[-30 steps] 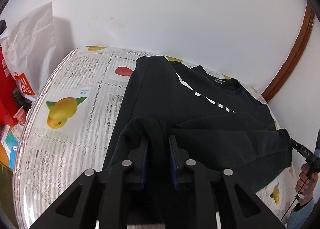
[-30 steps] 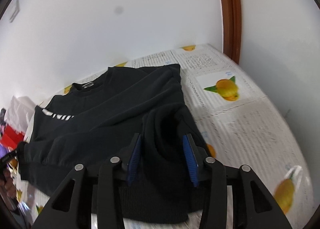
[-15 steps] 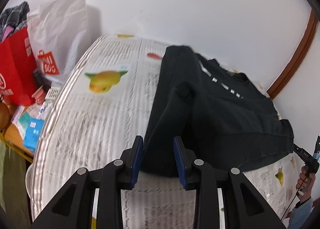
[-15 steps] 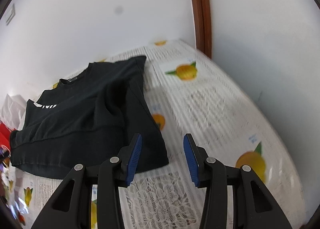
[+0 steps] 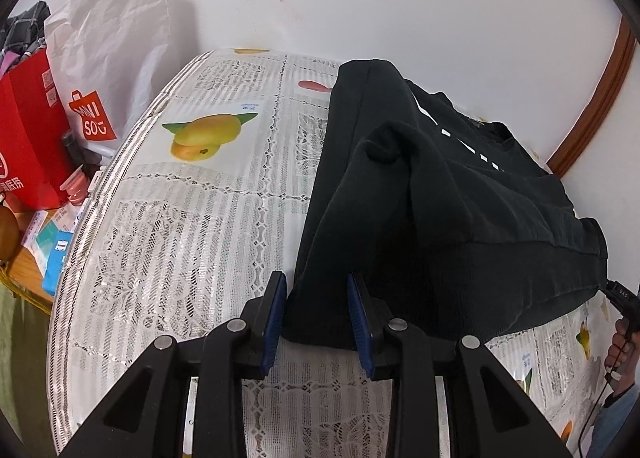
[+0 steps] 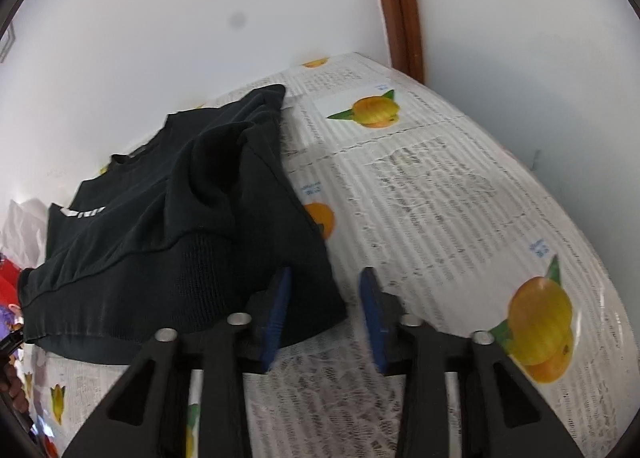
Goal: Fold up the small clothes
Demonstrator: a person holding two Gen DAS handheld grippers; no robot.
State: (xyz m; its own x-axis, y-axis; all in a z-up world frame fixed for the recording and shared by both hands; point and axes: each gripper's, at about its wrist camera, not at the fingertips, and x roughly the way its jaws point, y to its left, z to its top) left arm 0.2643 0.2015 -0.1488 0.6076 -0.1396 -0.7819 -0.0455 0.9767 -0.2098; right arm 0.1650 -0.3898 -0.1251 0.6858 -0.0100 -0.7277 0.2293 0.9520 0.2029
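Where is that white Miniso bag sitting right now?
In the left wrist view, the white Miniso bag stands far left against the wall, between the red bag and the table.

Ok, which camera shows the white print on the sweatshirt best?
The left wrist view. There the print runs as a row of white marks across the black sweatshirt, below the collar. The right wrist view shows only a short white sliver at the sweatshirt's left edge, mostly hidden by folds.
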